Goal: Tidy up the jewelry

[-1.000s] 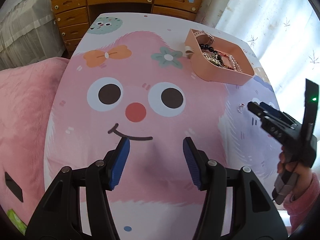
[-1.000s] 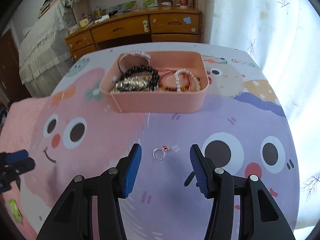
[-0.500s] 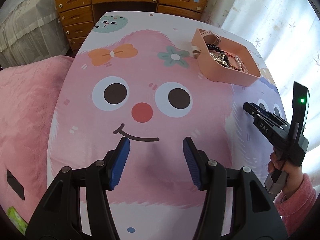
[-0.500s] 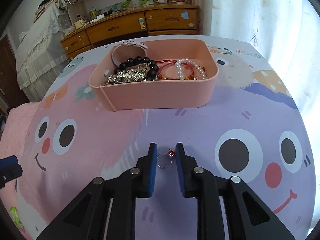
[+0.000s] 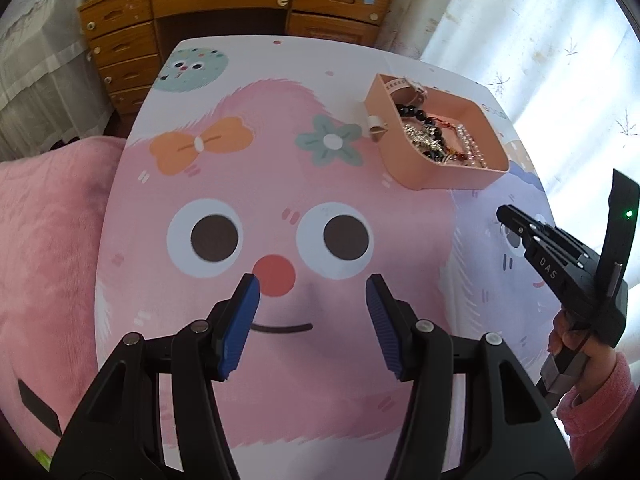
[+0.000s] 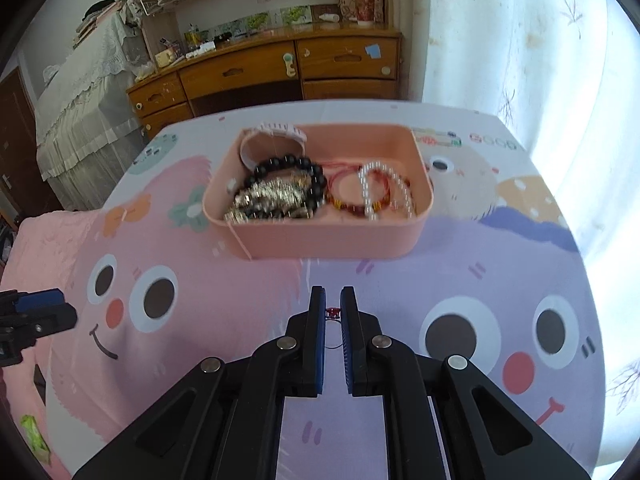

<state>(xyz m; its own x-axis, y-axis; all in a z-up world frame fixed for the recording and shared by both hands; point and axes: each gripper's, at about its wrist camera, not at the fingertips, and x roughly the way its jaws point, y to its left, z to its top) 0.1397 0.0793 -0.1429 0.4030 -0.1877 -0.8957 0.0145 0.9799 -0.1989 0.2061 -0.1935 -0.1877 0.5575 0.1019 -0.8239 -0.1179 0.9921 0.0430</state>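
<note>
Fingers of my R gripper (image 6: pixel 332 312) clamped on the ring (image 6: pixel 332 313), red stone up near tips. Pink tray (image 6: pixel 320 246) lies straight ahead, just beyond. L gripper (image 5: pixel 312 312) apart, empty, farther off. Ring band mostly hidden btwn pads; can't tell if it's lifted off the mat.

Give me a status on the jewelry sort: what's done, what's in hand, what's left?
Done: the pink tray already holds a black bead bracelet, a silver chain, a pearl bracelet and red string bracelets.
In hand: the right gripper is shut on the ring with the red stone.
Left: carry the ring to the tray and drop it in. The left gripper is open and empty.
</note>
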